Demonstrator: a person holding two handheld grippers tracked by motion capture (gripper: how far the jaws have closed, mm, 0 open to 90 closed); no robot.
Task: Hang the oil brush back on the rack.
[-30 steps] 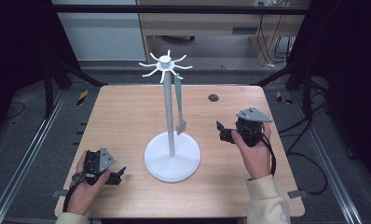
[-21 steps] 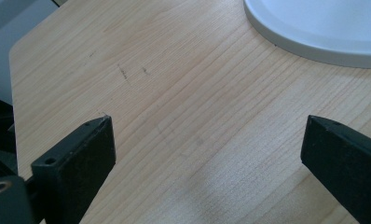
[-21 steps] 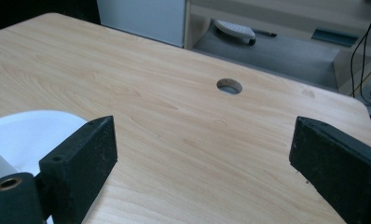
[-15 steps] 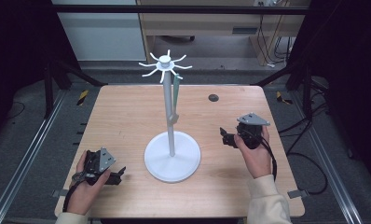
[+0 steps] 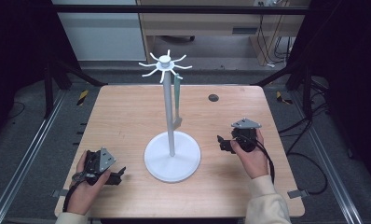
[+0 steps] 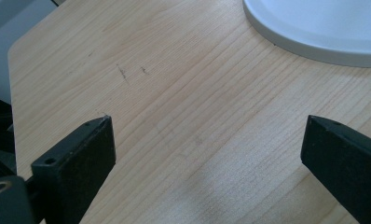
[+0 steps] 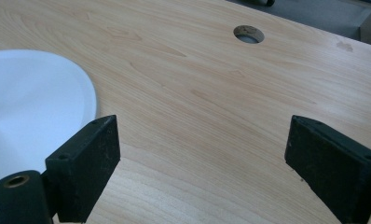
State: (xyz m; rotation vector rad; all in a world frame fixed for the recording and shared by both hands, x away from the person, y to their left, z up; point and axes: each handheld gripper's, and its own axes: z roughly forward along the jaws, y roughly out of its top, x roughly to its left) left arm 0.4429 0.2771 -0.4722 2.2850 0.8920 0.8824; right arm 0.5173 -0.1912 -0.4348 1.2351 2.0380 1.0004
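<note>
Both grippers, left gripper (image 5: 120,173) and right gripper (image 5: 221,142), rest with jaws spread empty beside the white round-based hook stand (image 5: 170,149), its grey-green strap (image 5: 177,100) already hanging, so I judge only withdrawing remains

Each hand holds a black gripper. The left gripper (image 5: 120,175) and the right gripper (image 5: 221,142) both carry a grey three-cornered plate on top and trail a black cable. The jaws are flat black blocks with small holes. The sleeves are pale cream.
</note>
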